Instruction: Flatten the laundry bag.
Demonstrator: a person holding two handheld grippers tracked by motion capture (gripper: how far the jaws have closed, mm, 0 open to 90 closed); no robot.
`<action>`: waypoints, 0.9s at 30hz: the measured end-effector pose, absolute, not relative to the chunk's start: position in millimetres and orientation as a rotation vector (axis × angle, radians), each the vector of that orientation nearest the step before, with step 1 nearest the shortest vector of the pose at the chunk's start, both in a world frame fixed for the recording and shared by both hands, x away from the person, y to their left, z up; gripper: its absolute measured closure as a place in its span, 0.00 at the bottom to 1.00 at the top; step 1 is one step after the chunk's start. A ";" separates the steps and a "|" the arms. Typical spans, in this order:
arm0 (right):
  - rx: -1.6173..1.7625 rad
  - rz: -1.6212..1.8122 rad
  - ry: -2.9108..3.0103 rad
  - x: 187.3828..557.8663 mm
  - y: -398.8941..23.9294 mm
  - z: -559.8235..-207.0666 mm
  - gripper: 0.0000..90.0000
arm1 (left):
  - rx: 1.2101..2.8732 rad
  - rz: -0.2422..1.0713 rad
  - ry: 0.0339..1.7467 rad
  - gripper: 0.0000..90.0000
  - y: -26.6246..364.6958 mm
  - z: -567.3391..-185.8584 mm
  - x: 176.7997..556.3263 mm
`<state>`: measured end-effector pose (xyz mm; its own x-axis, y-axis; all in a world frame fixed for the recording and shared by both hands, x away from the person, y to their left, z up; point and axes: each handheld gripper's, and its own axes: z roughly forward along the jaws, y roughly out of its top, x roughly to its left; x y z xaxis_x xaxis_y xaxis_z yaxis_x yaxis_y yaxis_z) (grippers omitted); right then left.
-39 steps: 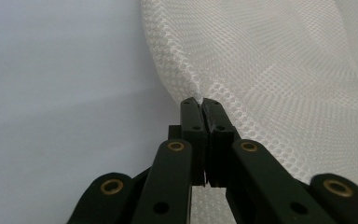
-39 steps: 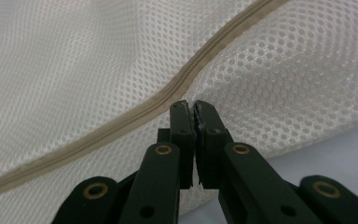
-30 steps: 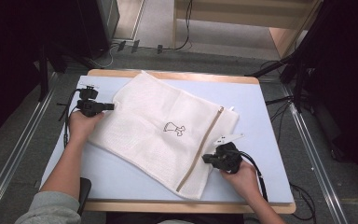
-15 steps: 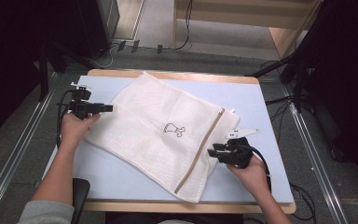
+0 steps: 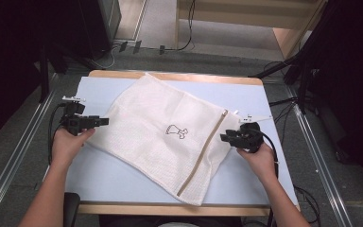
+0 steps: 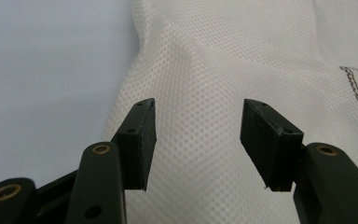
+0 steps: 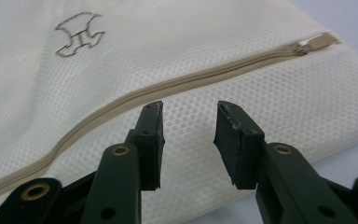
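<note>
One white mesh laundry bag lies flat and turned at an angle across the middle of the high view, on a desk with a pale blue top. The bag carries one beige zipper running from right of centre down toward the lower middle of the frame, and one small dark printed figure near its centre. Two hand-held grippers are in play, one in each of the person's two hands. The left hand-held gripper sits at the left of the frame, at the bag's left edge; in the left gripper view its two black jaws stand wide apart over the mesh, released, with nothing between them. The right hand-held gripper sits at the right of the frame, at the bag's right edge just beyond the zipper; in the right gripper view its two jaws are also parted and released, poised above the fabric just below the zipper line, whose pull tab shows at the upper right.
</note>
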<state>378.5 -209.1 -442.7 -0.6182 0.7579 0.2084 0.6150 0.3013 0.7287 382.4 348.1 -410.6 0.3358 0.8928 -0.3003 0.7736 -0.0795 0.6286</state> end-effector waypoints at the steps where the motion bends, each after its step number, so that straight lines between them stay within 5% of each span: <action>1: 1.280 1.213 2.376 382.4 -210.8 -442.8 0.71 | 1.868 0.200 1.469 0.52 349.1 -411.4 377.2; 20: 1.354 1.130 2.302 441.0 -231.8 -452.2 0.68 | 1.891 0.207 1.529 0.60 332.7 -423.3 310.4; 27: 1.350 1.105 2.282 455.3 -236.4 -457.8 0.57 | 1.951 0.171 1.551 0.61 316.2 -434.2 304.2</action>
<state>455.3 -236.4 -457.8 -0.5298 0.8358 0.1438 0.6312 0.2754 0.7251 304.2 316.2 -434.2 0.2974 0.9140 -0.2761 0.8316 -0.1060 0.5451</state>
